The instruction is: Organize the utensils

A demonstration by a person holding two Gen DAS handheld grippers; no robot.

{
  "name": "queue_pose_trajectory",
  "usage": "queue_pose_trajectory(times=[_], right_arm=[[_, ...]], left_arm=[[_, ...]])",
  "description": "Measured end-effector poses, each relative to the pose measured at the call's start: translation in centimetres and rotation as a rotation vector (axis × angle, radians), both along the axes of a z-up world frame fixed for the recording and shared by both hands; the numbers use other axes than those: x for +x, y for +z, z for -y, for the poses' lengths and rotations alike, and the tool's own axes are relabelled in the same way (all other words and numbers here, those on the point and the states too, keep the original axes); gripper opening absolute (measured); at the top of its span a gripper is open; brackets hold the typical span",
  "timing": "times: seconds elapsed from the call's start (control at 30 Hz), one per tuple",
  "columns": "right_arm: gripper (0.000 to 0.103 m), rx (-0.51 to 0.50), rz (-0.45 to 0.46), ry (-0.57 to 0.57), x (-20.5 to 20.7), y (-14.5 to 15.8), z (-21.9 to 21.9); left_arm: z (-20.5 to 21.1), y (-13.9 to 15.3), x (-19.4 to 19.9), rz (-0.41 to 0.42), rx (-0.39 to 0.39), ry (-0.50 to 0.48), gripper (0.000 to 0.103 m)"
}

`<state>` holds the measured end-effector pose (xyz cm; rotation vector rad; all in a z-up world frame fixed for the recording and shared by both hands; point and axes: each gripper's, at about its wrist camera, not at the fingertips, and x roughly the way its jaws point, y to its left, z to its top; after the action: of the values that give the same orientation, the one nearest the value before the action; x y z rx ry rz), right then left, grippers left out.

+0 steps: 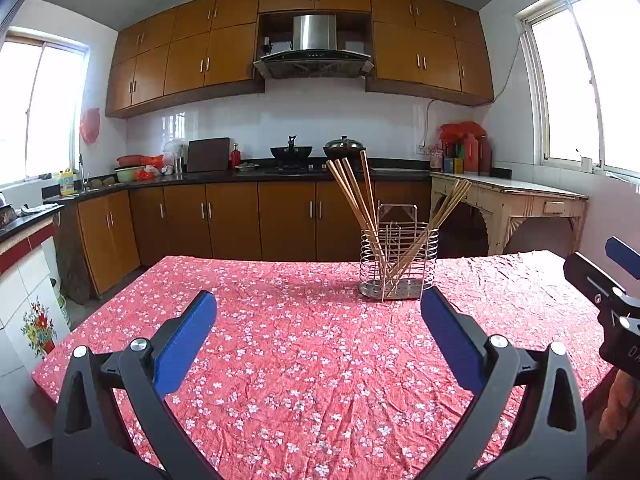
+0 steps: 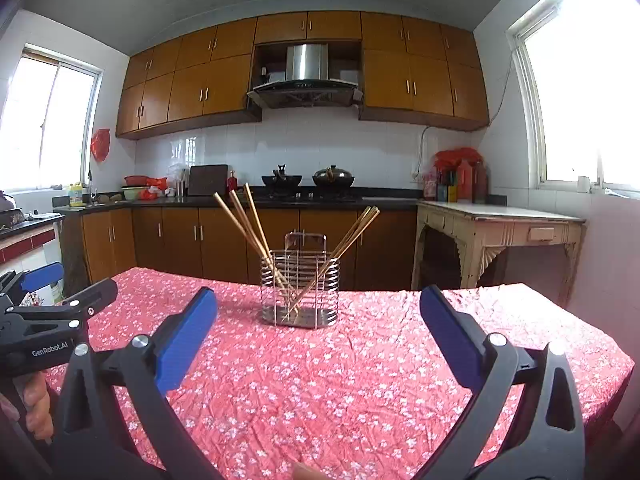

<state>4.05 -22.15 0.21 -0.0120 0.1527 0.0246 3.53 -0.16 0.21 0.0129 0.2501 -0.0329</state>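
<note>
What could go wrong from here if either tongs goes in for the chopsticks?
1. The wire holder looks light and stands free on the wrinkled tablecloth; a sideways pull might tip or drag it.
2. The chopsticks lean apart in two crossing bunches, so grabbing one may lever others out.
3. Left tongs and right tongs, both open, approach the same holder and could collide.

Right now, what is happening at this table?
A person holds two grippers above the table. The left gripper and the right gripper are both open and hold nothing. The chopsticks stand in a wire holder on the cloth, in two leaning groups. No other utensils show on the table.
</note>
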Motion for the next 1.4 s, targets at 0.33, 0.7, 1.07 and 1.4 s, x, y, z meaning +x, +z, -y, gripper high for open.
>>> queue_pose_trajectory(times=[0.33, 0.7, 1.07, 1.4], right_arm=[[0.099, 0.0, 0.001, -0.004, 0.1, -0.6, 0.4], [0.099, 0.009, -0.001, 0.004, 0.2, -0.9, 0.4], [0.099, 0.018, -0.004, -0.003, 0.3, -1.2, 0.6], [0.099, 0.022, -0.007, 0.003, 0.3, -1.2, 0.5]], left_arm=[[-0.4, -0.5, -0.3, 0.002, -0.016, 0.0, 0.101], [-0.3, -0.3, -0.1, -0.001, -0.024, -0.013, 0.101], [-0.2, -0.3, -0.1, -0.007, -0.033, -0.017, 0.101], [-0.2, -0.2, -0.1, -0.009, -0.032, -0.017, 0.101]])
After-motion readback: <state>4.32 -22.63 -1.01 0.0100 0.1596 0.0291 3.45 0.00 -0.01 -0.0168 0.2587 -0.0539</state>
